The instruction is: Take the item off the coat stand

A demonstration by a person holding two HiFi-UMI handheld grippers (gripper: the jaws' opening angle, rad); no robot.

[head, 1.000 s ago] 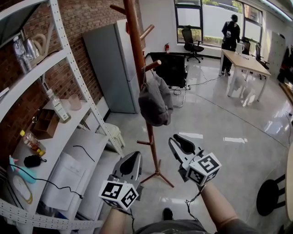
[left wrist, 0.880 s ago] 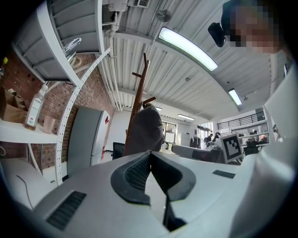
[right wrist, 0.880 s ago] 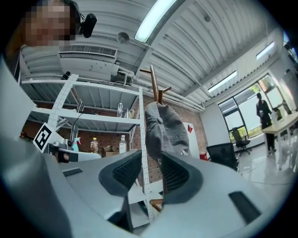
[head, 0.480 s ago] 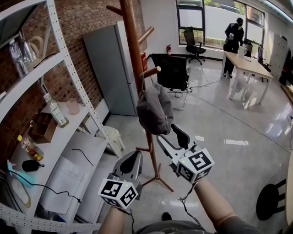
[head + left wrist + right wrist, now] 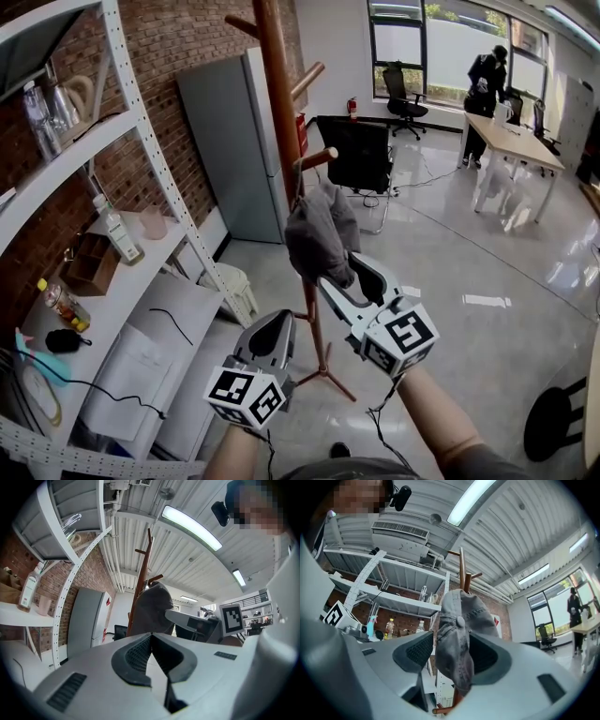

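Observation:
A grey cap [image 5: 319, 239] hangs from a peg of the wooden coat stand [image 5: 278, 122]. My right gripper [image 5: 342, 272] reaches up to it, open, with one jaw on each side of the cap's lower part. In the right gripper view the cap [image 5: 459, 630] hangs between the wide-spread pads, which do not press on it, and the stand's pole [image 5: 462, 569] rises behind. My left gripper [image 5: 272, 328] stays lower and nearer to me, shut and empty. In the left gripper view its tips [image 5: 150, 637] meet, with the cap [image 5: 150, 609] and the right gripper [image 5: 187, 620] beyond.
A white shelving rack [image 5: 141, 131] with bottles stands at the left by the brick wall. Behind the stand are a grey fridge [image 5: 230, 141] and a black office chair [image 5: 354, 150]. A person [image 5: 487, 80] stands by a table [image 5: 520, 141] far back. A black stool [image 5: 553, 403] is at the right.
My right gripper has risen and moved forward to the cap, and its jaws have spread wide around the cap's lower part. The left gripper has hardly moved.

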